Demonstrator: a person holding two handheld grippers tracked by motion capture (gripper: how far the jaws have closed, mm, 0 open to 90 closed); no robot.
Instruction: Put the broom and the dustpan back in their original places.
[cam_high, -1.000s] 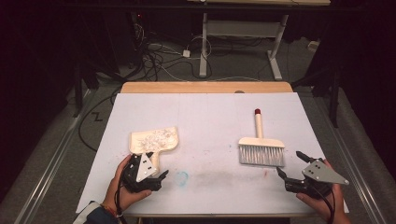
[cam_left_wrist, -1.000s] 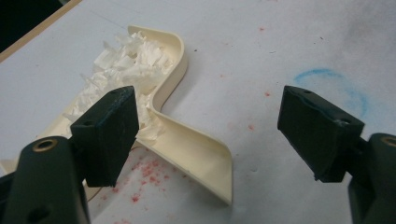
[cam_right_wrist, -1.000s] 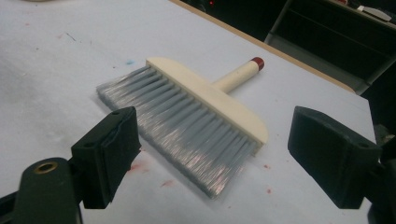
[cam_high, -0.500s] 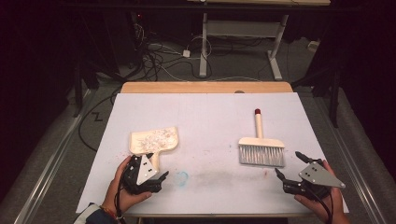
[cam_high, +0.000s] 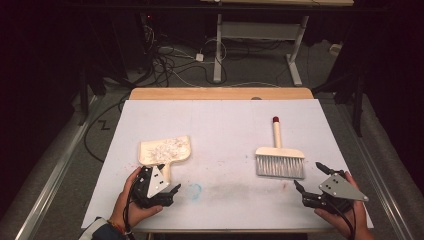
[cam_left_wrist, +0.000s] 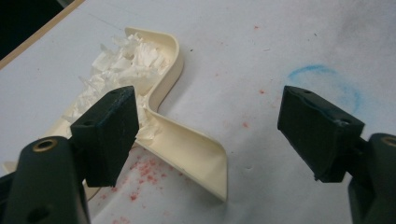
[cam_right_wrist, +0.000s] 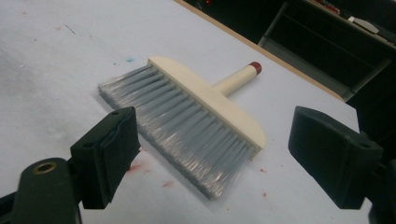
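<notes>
White sheeting covers the wooden-edged table (cam_high: 220, 130), its surface marked with faint red specks and a smudged blue ring (cam_high: 194, 190) near the front edge. On the left half lies the cream plastic dustpan (cam_high: 165, 151), its tray heaped with white paper shreds (cam_left_wrist: 122, 63) and its short handle pointing toward the person. On the right half, well apart from it, lies the cream-backed hand brush with grey bristles and a red-tipped handle (cam_high: 279, 155), bristles toward the person and handle pointing away.

At the front left, the left gripper (cam_high: 167, 192) sits in the person's hand just beside the dustpan handle. In the left gripper view (cam_left_wrist: 224, 135) its jaws stand wide, holding nothing; one black pad is close against the side of the handle where it meets the tray, the other hangs over bare sheet near the blue ring.

At the front right, the right gripper (cam_high: 309, 176) is held just in front of the brush. In the right gripper view (cam_right_wrist: 215, 158) its jaws gape wide and hold nothing, the grey bristles lying between and beyond them without touching either pad.
</notes>
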